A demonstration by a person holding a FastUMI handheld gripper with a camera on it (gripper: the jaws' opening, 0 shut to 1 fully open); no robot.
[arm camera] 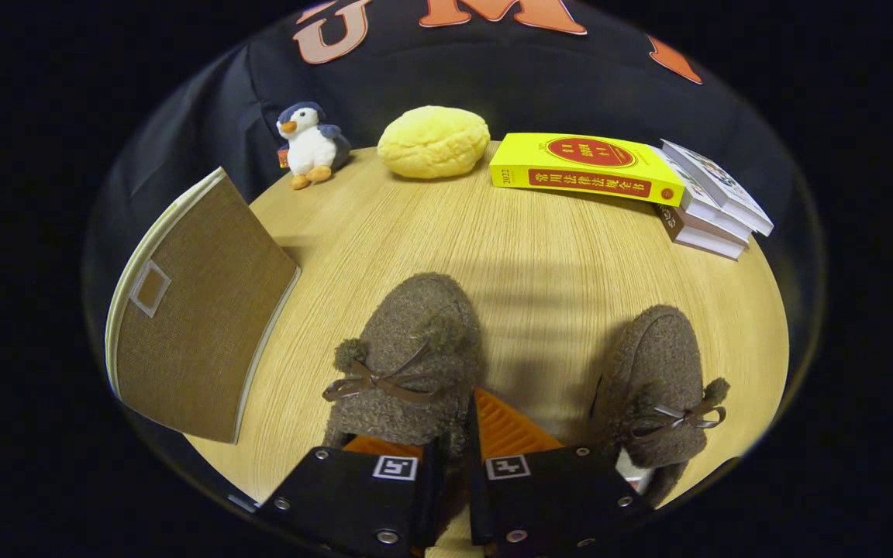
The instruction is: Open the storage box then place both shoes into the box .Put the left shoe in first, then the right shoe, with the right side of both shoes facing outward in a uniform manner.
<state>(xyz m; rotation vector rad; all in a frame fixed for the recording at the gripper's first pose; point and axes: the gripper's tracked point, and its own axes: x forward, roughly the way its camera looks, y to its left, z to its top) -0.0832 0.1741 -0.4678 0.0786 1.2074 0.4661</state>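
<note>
While the gripper (453,453) sits low over the table (539,263), its two fingers are drawn close together around the right side wall of the nearer fuzzy brown shoe (408,364). One finger goes inside the shoe opening and the other stays outside, so I judge they are pinching this wall, although the real contact is hidden by the gripper body. Such a hold on the collar probably lets the shoe hang with its sole down and its toe pointing away, which is useful for setting it into a box in a chosen direction.

To the right and just beside the fingers lies the second shoe (660,380), free on the table, its bow (679,418) on top. Both toes point to the far side, so the pair looks ready to be taken one after another.

On the left, a little further, the storage box (198,310) stands with its brown fabric panel tilted. I cannot tell if this panel is the lid or a wall, nor if the box is already open.

At the far edge, well apart from the shoes, there are a toy penguin (308,145), a yellow bun-shaped cushion (433,142), a yellow book (586,167) and a stack of books (714,205), which seem not to belong to the task
</note>
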